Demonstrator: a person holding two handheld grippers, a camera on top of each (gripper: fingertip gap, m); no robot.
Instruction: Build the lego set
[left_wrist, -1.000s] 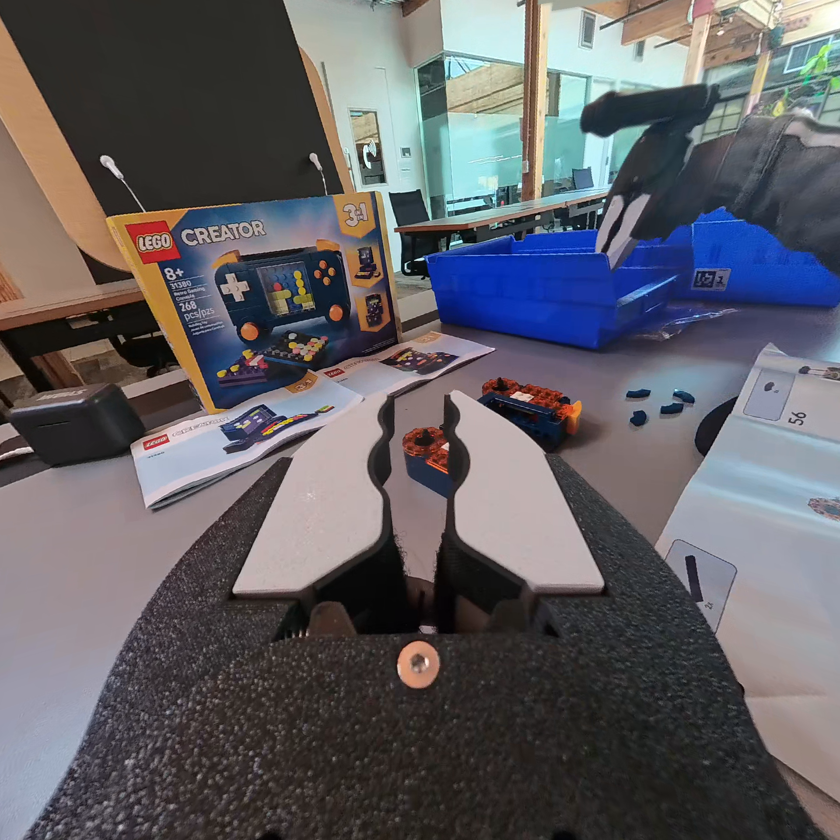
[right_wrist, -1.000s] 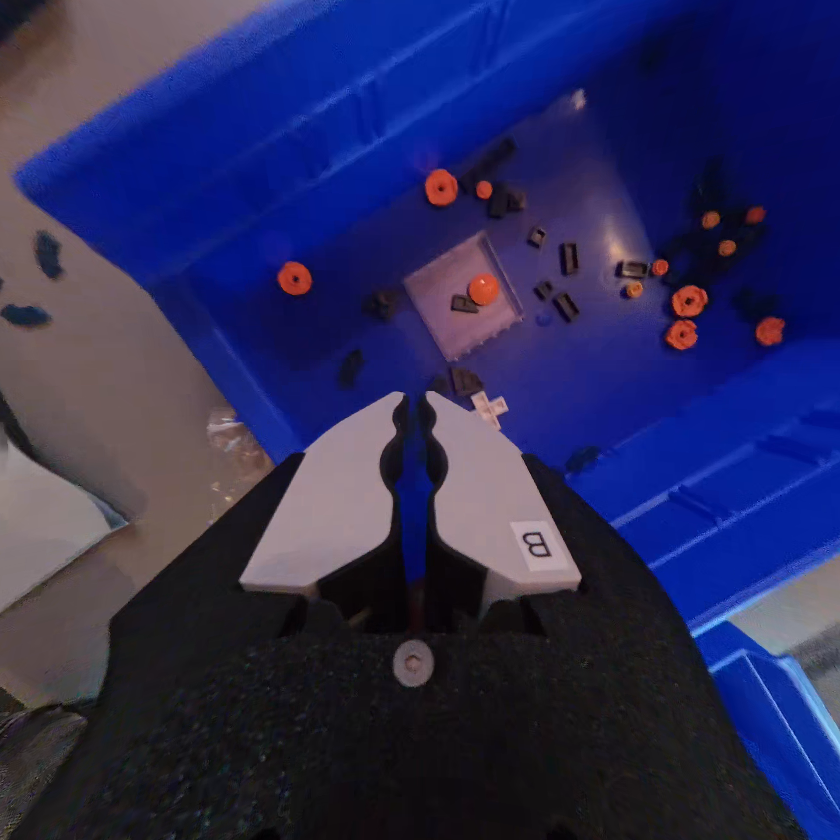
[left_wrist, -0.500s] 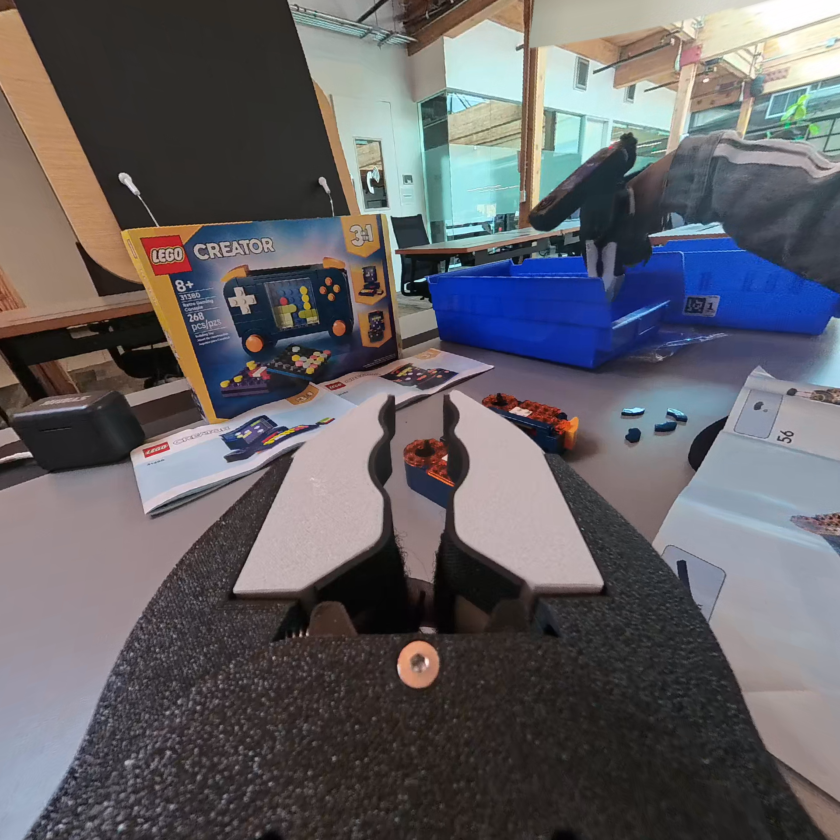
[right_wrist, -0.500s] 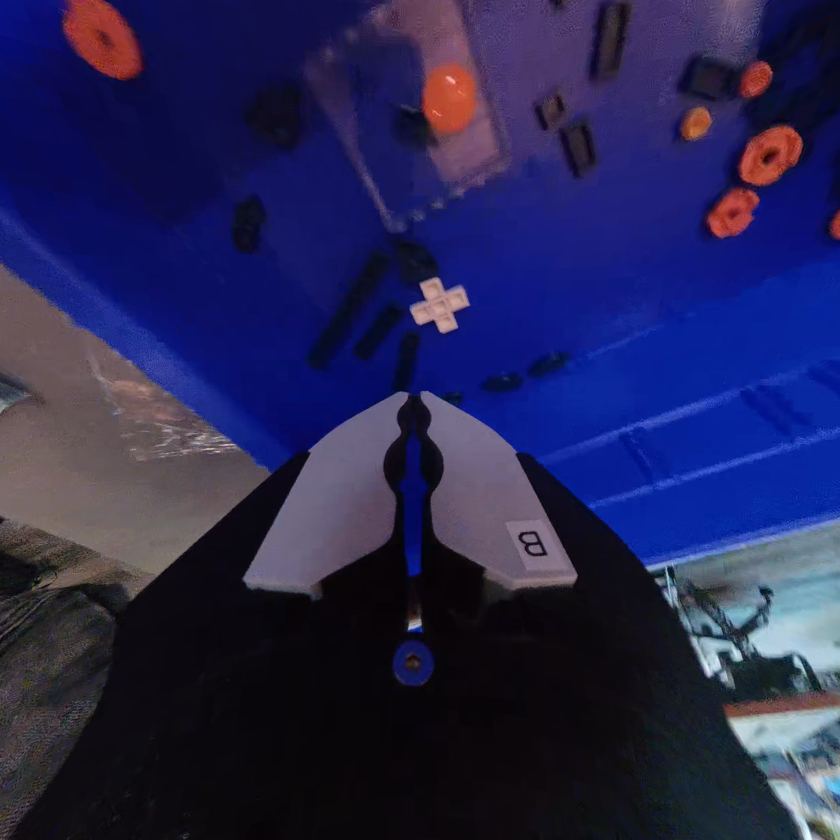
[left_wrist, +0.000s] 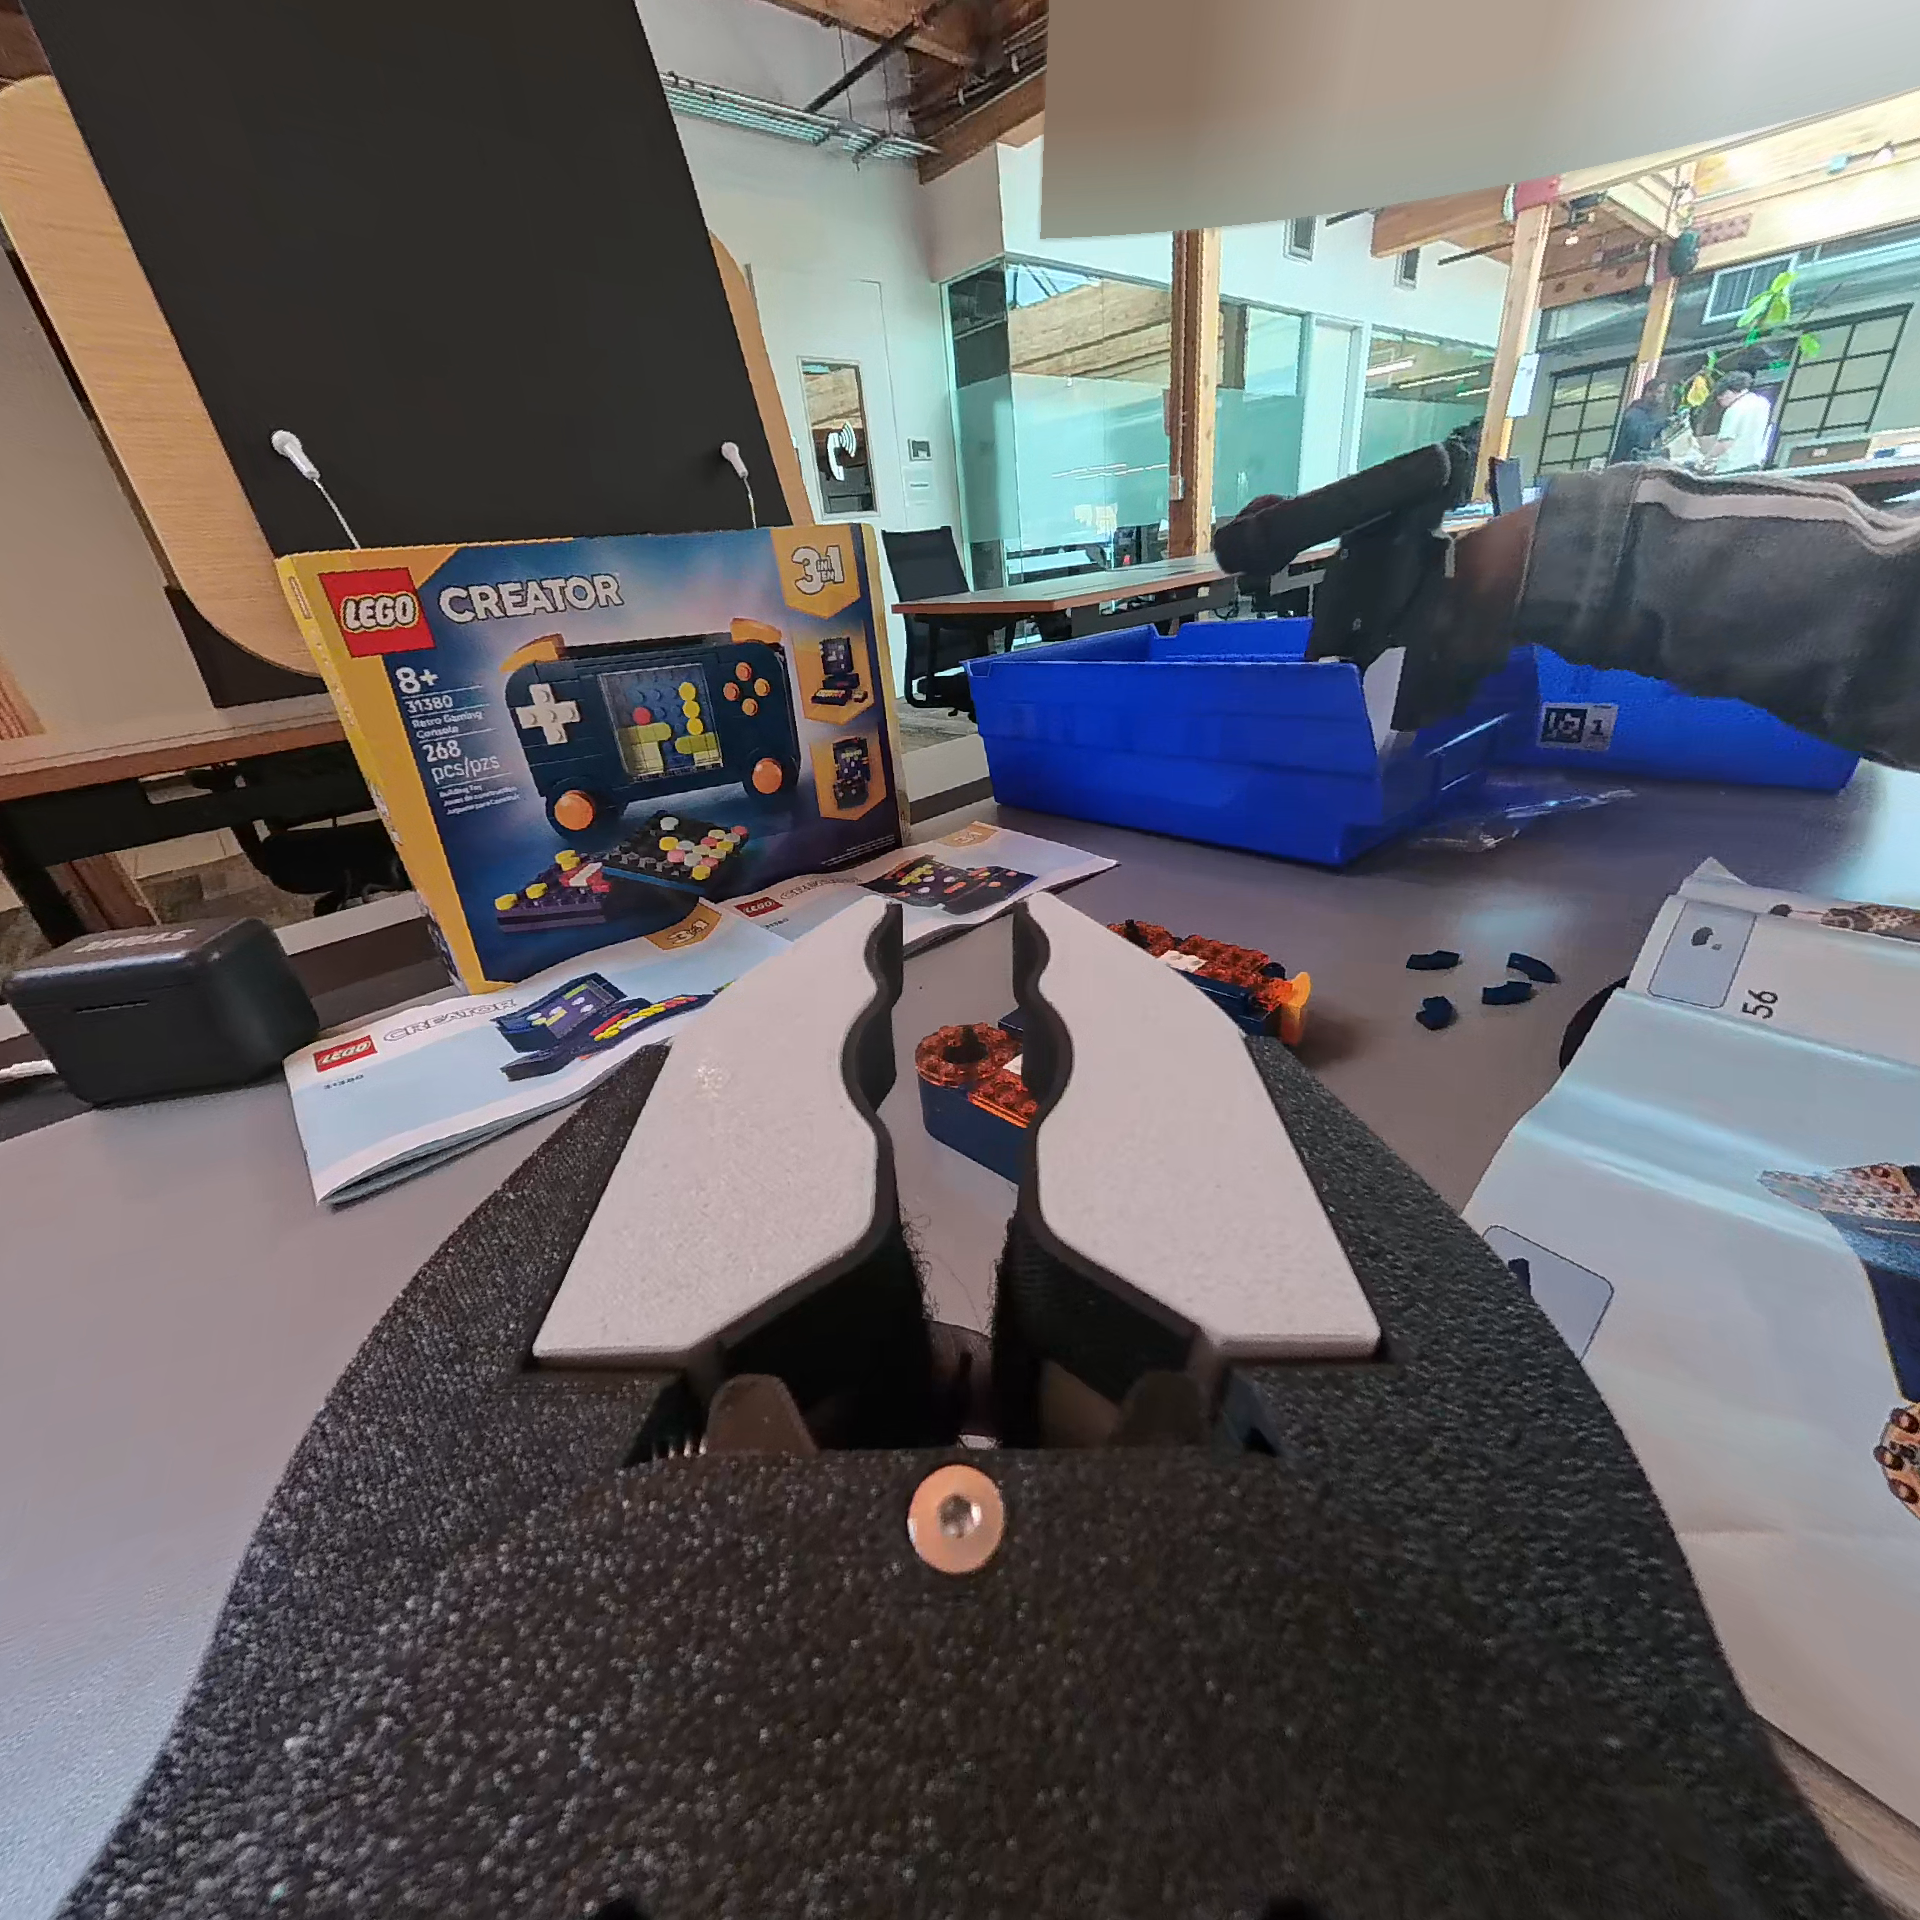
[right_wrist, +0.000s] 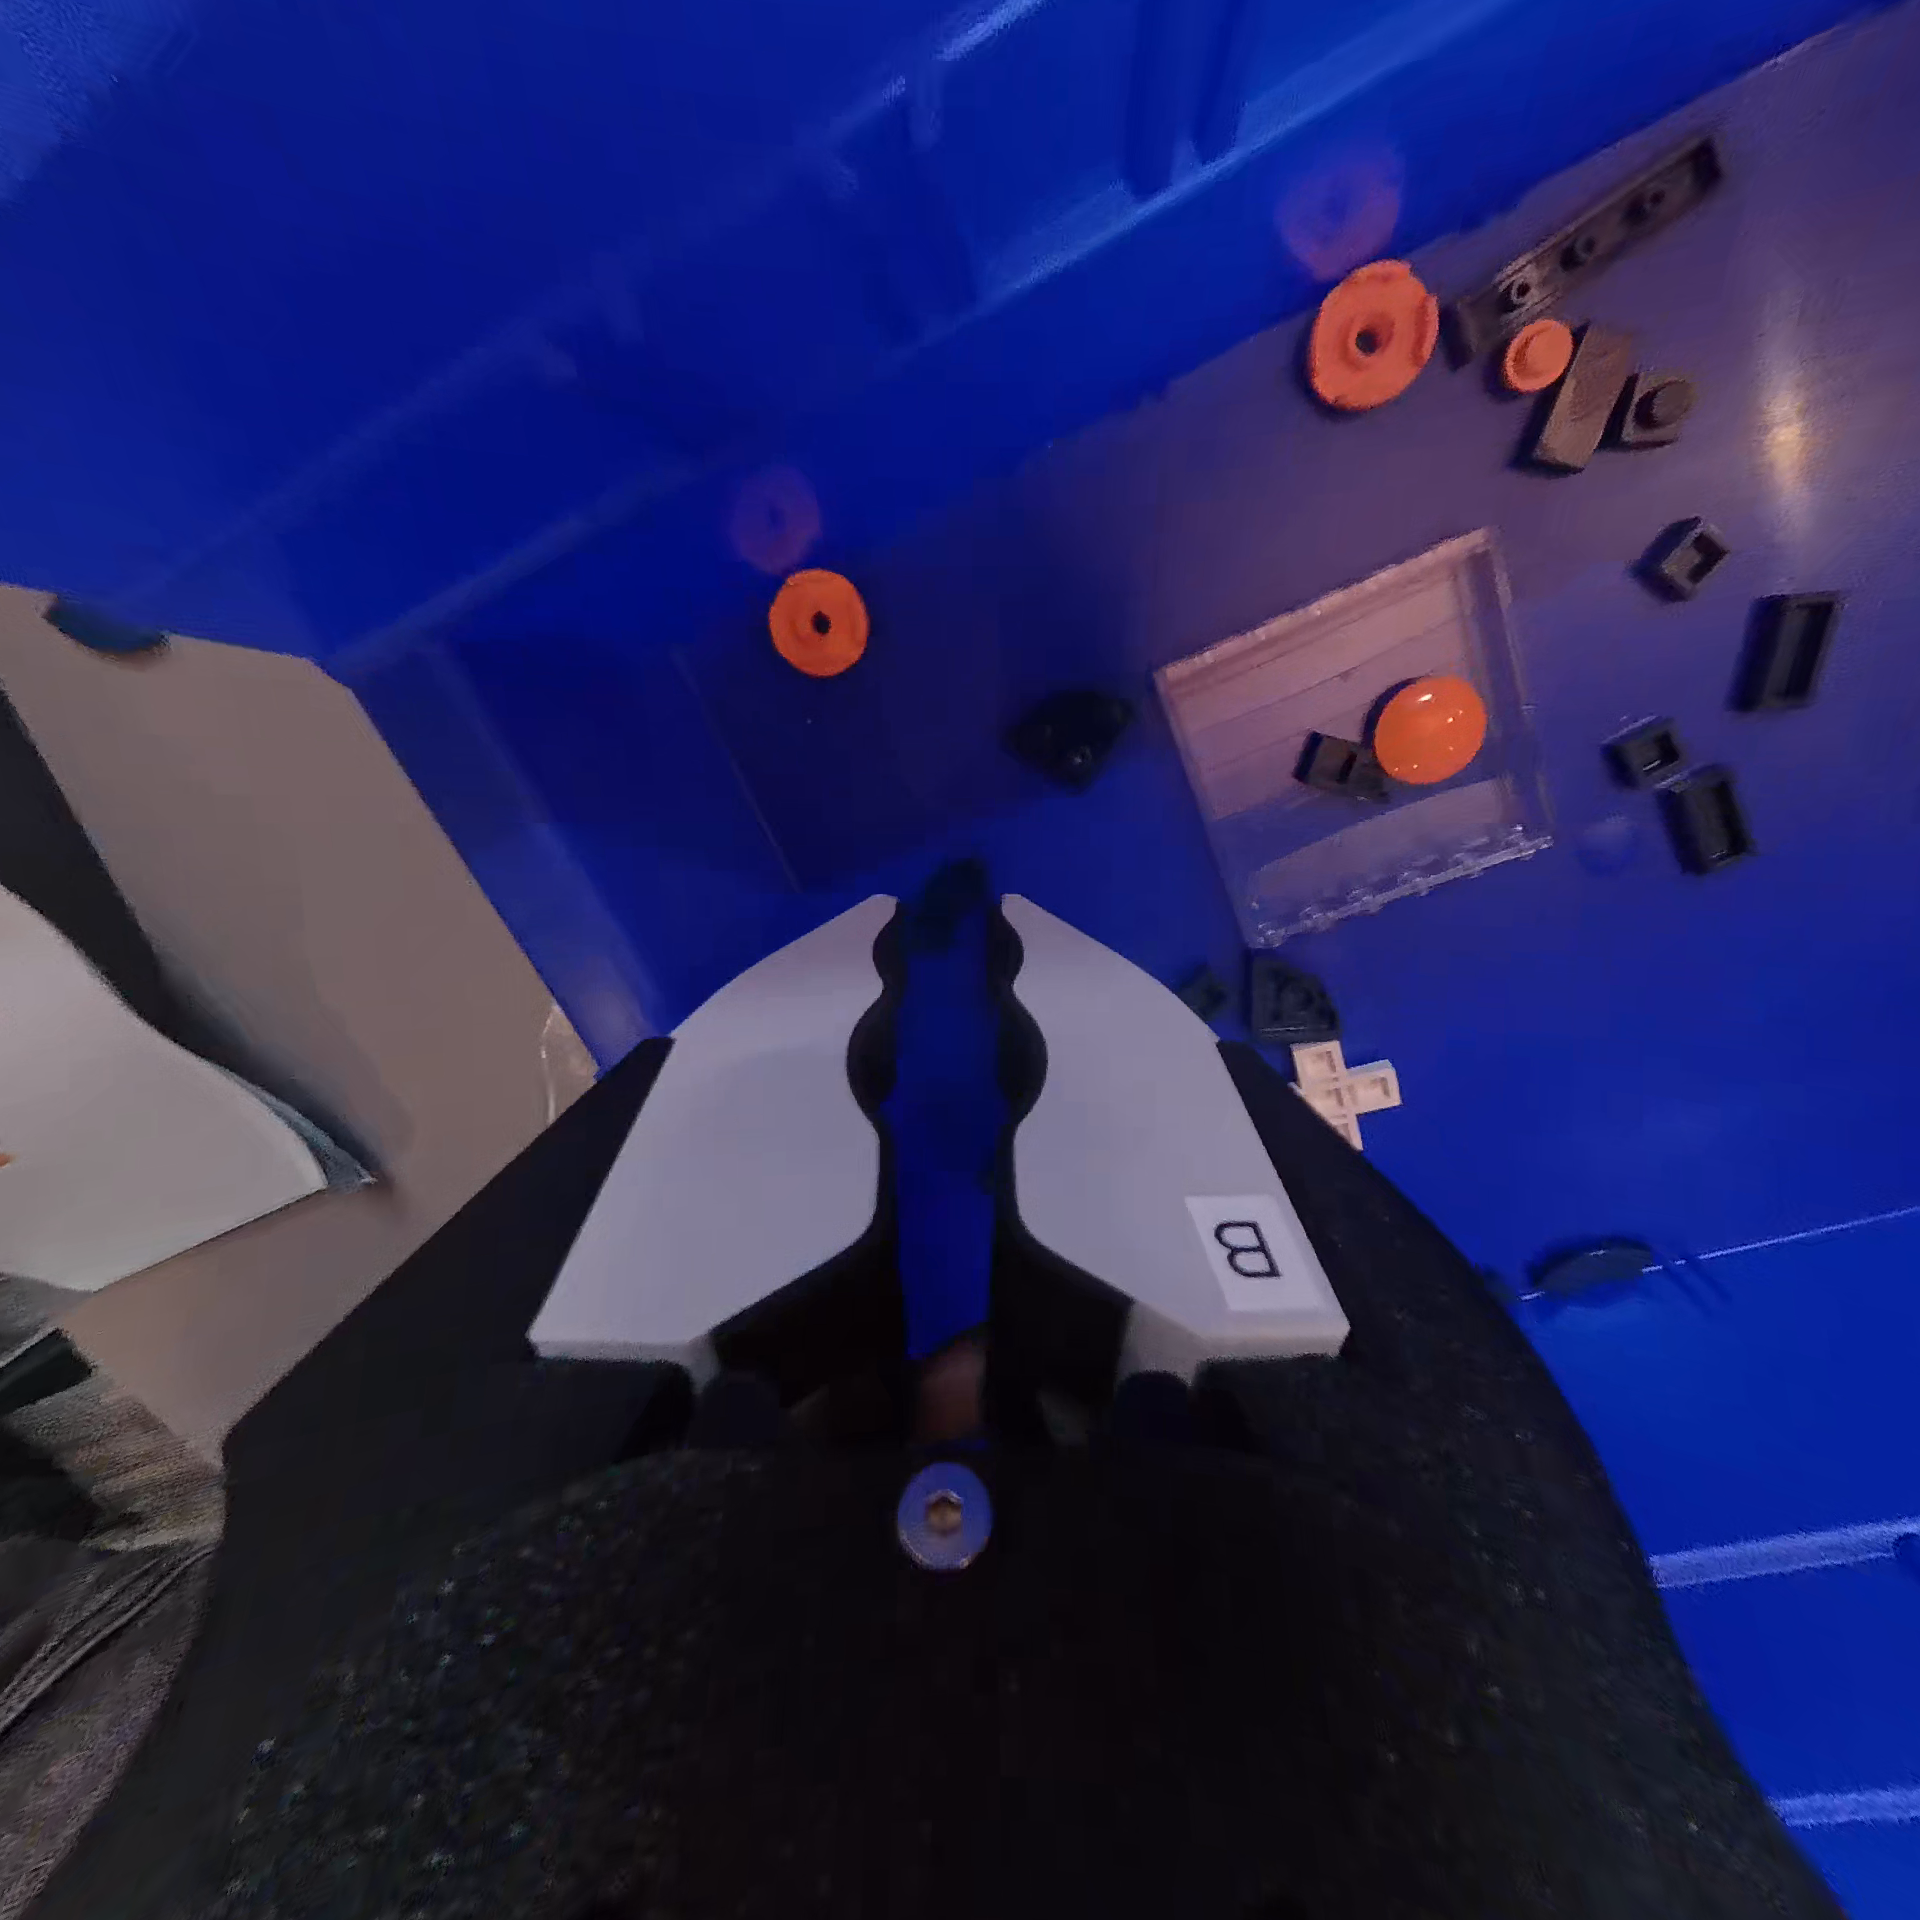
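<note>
My left gripper (left_wrist: 956, 914) sits low over the grey table (left_wrist: 156, 1351), jaws narrowly apart and closed on a small orange and dark blue Lego assembly (left_wrist: 966, 1070). A second orange and blue assembly (left_wrist: 1205, 961) lies just beyond it. My right gripper (right_wrist: 951, 904) reaches down inside the blue bin (right_wrist: 520, 312), jaws slightly apart, with a small dark blue piece (right_wrist: 951, 883) between the fingertips on the bin floor. Its tips are hidden by the bin wall (left_wrist: 1195, 727) in the left wrist view.
The bin floor holds orange discs (right_wrist: 819, 621), a clear panel (right_wrist: 1351, 665) with an orange dome (right_wrist: 1429, 743), a white cross piece (right_wrist: 1345, 1091) and several black pieces. On the table are the set's box (left_wrist: 603, 748), booklets (left_wrist: 468, 1091), an open instruction sheet (left_wrist: 1714, 1195) and loose dark blue pieces (left_wrist: 1475, 987).
My right gripper swung over the bin floor and dropped to the dark piece by the wall, and its shut jaws parted slightly around it. My left gripper kept its hold and tilted up slightly.
</note>
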